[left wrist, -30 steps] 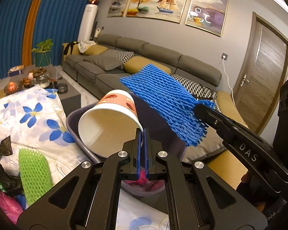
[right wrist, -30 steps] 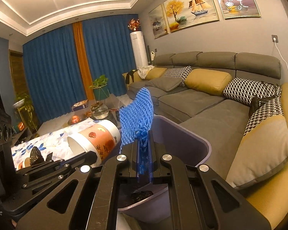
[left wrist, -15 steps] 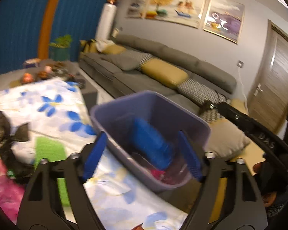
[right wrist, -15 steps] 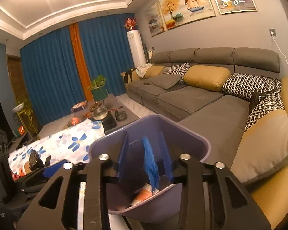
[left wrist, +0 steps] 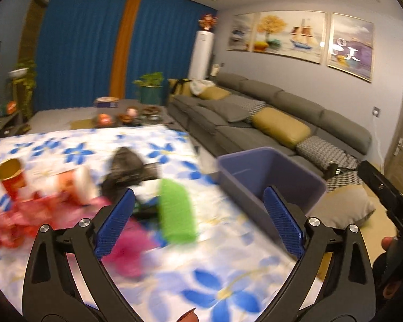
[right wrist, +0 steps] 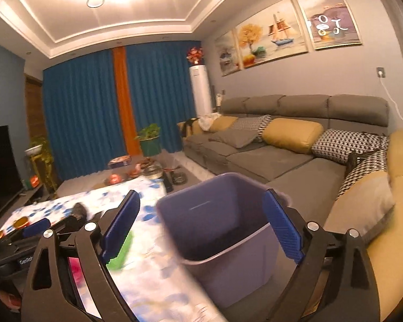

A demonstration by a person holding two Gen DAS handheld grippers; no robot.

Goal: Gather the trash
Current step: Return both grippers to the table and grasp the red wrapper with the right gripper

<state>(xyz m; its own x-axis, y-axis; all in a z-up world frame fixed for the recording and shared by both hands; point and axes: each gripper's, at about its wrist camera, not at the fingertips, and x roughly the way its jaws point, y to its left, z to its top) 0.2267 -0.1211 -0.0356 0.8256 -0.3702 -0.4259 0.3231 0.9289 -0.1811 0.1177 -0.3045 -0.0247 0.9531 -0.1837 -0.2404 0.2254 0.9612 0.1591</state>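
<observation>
My left gripper is open and empty above the flowered tablecloth. A green foam net lies between its fingers on the cloth. Left of it lie a black bag, a paper cup on its side, a red cup and pink and red wrappers. The purple bin stands at the table's right edge. My right gripper is open and empty, with the bin between its fingers. The green net shows left of it.
A grey sofa with yellow and patterned cushions runs along the right behind the bin. A low coffee table with small items and a potted plant stand beyond the cloth. The left gripper's body shows at the left in the right wrist view.
Both grippers opened: the left let go of the paper cup, the right let go of the blue foam net, into the bin. The left has since swung left over the table.
</observation>
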